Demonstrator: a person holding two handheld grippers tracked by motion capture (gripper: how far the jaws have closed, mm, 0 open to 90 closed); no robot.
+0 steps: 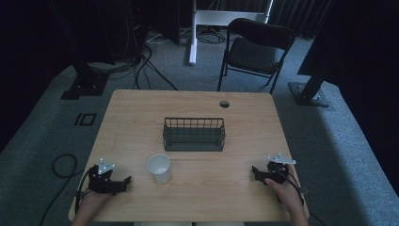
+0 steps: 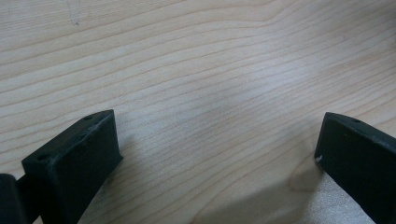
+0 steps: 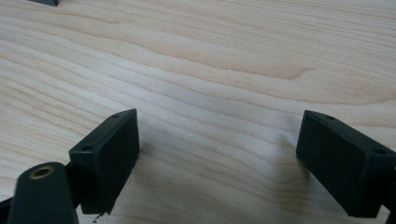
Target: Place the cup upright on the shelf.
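Light wood worktop (image 1: 197, 188), square, grain running side to side, small round cable hole (image 1: 224, 104) near far edge. Dark wire basket (image 1: 194, 134) at centre, long side facing the near edge, upright, nothing visible inside. White cup (image 1: 159, 168) upright and open-mouthed, just nearer than the basket's left end, apart from it, looking empty. Left gripper (image 1: 123, 181) low at near-left corner, held in left hand (image 1: 91, 200), pointing right toward the cup but well short of it, grey three-cornered plate (image 1: 106, 165) on top. Jaws spread wide in left gripper view (image 2: 217, 144), bare wood grain between them, nothing pinched, tips close over the surface; contact not determinable. Right gripper (image 1: 256, 172) at near-right corner, held in right hand (image 1: 282, 186), pointing left toward the middle, grey plate (image 1: 281, 159) on top. Jaws likewise spread wide in right gripper view (image 3: 217, 140), bare wood between, nothing held. Small dark corner of something at top-left edge of that view (image 3: 44, 2); too cropped to identify. Beyond the worktop: grey carpeted floor (image 1: 353, 155), black folding chair (image 1: 256, 49) behind the far edge, white stand leg (image 1: 193, 42), black cables (image 1: 146, 66) trailing at far left, dark stand bases on both sides, room dim.
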